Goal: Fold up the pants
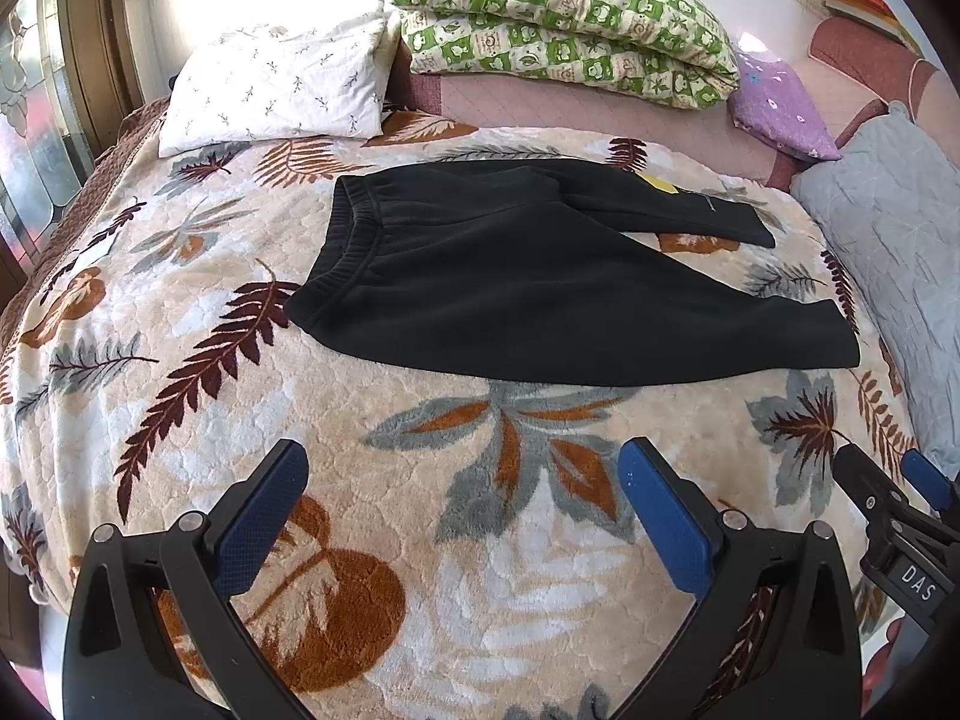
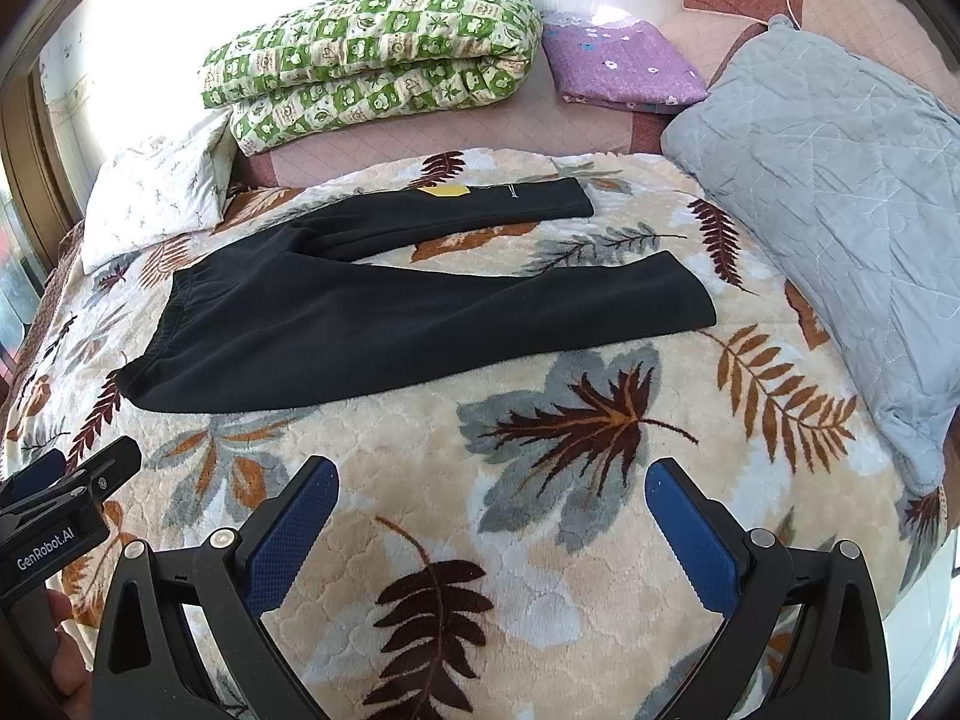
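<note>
Black pants lie flat on the leaf-patterned blanket, waistband to the left, the two legs spread apart to the right. A yellow tag sits on the far leg. They also show in the right wrist view. My left gripper is open and empty, hovering over the blanket short of the pants' near edge. My right gripper is open and empty, also short of the pants. The right gripper shows at the right edge of the left wrist view.
A white pillow, a folded green-checked quilt and a purple folded cloth lie at the bed's far side. A grey quilted cushion lies to the right of the pants. A window frame stands at the left.
</note>
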A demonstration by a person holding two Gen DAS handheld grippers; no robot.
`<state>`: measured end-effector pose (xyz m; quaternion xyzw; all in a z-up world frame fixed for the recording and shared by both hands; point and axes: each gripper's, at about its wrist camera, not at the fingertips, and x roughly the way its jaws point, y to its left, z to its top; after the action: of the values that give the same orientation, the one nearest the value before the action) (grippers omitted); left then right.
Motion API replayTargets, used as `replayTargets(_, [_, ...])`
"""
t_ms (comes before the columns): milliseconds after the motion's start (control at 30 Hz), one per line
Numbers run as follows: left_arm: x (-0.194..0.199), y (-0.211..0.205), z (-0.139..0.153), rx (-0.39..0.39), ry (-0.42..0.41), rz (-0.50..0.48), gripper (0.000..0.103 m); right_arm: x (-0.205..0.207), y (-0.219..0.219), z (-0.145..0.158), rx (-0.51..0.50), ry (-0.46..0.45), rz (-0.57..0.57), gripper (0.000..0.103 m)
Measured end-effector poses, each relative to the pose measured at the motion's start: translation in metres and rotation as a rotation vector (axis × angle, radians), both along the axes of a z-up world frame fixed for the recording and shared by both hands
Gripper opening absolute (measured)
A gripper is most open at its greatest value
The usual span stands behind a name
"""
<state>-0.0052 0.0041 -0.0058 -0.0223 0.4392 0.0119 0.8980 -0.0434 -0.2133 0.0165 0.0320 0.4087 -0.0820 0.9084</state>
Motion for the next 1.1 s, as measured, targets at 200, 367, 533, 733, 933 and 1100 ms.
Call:
replayTargets(200, [0.004,-0.002,-0.002,-0.001,0.008,-0.001,0.103,0.007,-0.004,-0.003,0.005,0.009,0.002,0.103])
replayTargets(367, [0.007,-0.003,-0.003,-0.001,0.016,-0.001,0.103,0.009,-0.006,-0.006,0.006,0.016,0.003,0.103])
replayTargets(533, [0.007,-0.004,-0.004,0.001,0.018,-0.001,0.103,0.01,-0.005,-0.007,0.006,0.017,0.003,0.103])
replayTargets(733, [0.007,-0.004,-0.004,0.001,0.017,0.0,0.103,0.01,-0.007,-0.008,0.007,0.019,0.002,0.103])
replayTargets(933, [0.007,-0.005,-0.004,0.002,0.018,0.0,0.103,0.01,-0.006,-0.008,0.007,0.019,0.003,0.103])
replayTargets(1100, [0.012,-0.007,-0.003,0.009,0.018,-0.003,0.103,0.012,-0.008,-0.005,0.006,0.016,0.005,0.103])
